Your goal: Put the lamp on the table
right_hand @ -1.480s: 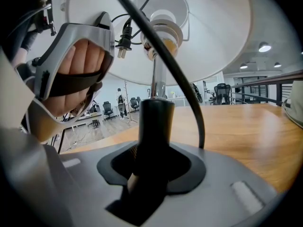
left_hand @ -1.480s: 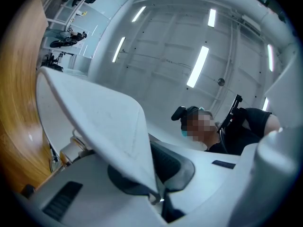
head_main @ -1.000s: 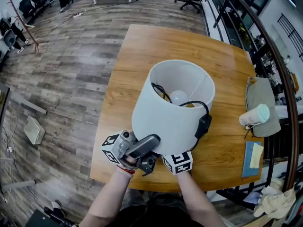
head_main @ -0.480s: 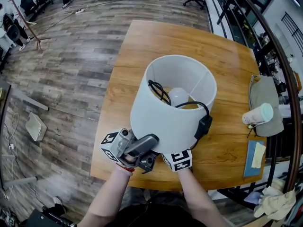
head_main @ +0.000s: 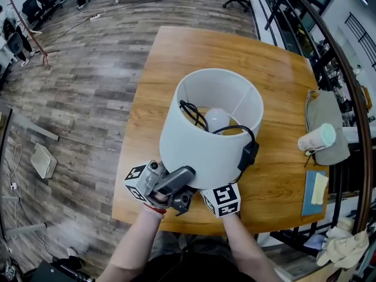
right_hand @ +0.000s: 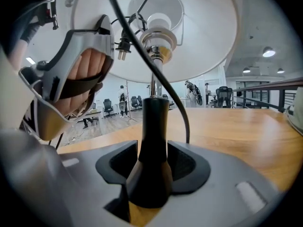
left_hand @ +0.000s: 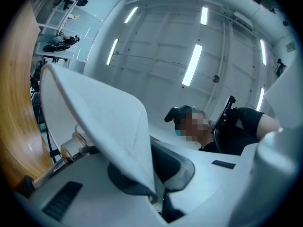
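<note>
- Left gripper (left_hand: 154, 174) clamps shade (head_main: 200, 148) rim.
- Right gripper (right_hand: 154, 167): jaws opening, flanking the stem (right_hand: 154, 122); shade hides them from above.
- Stem's contact with table (head_main: 282, 81): indiscernible.

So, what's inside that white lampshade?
A round bulb and a looped black cord; its black box hangs outside. From above, the shade hides the stand.
</note>
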Available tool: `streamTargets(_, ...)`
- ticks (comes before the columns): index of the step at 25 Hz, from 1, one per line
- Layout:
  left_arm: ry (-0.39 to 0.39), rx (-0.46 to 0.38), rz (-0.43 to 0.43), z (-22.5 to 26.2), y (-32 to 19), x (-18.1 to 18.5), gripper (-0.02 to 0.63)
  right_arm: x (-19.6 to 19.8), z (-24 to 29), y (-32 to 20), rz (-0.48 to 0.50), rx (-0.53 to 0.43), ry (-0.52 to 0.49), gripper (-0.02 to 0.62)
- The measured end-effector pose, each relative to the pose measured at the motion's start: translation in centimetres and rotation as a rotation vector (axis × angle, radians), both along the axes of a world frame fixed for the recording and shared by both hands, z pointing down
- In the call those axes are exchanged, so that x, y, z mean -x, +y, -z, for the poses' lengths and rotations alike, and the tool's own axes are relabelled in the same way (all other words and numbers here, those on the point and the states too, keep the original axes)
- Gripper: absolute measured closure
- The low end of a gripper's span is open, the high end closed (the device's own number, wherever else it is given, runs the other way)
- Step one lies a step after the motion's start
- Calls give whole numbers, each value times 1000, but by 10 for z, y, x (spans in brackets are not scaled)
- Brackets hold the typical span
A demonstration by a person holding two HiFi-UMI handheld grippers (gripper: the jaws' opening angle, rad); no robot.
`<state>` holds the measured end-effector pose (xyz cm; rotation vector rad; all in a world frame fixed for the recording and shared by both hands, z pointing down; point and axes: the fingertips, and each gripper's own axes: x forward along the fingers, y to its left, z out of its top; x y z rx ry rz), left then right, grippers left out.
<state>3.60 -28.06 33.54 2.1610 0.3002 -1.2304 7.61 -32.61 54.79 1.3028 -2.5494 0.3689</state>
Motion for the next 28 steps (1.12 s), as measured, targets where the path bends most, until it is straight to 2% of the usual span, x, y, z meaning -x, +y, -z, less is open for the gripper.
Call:
streamTargets(9, -5, 10, -1, -6, 9, 4, 606, -11, 9, 27, -53, -24, 19, 411)
streamTargets(15, -46, 5, -6, -11, 21, 3, 587, -14, 16, 36, -82, -45, 25, 508)
streamTargets(22, -63, 16, -12, -17, 30, 4, 574, -14, 20, 50, -104, -47, 16, 588)
streamTargets(28, -90, 15, -45, -26, 46, 2, 570, -14, 20, 63, -113, -48, 15, 588)
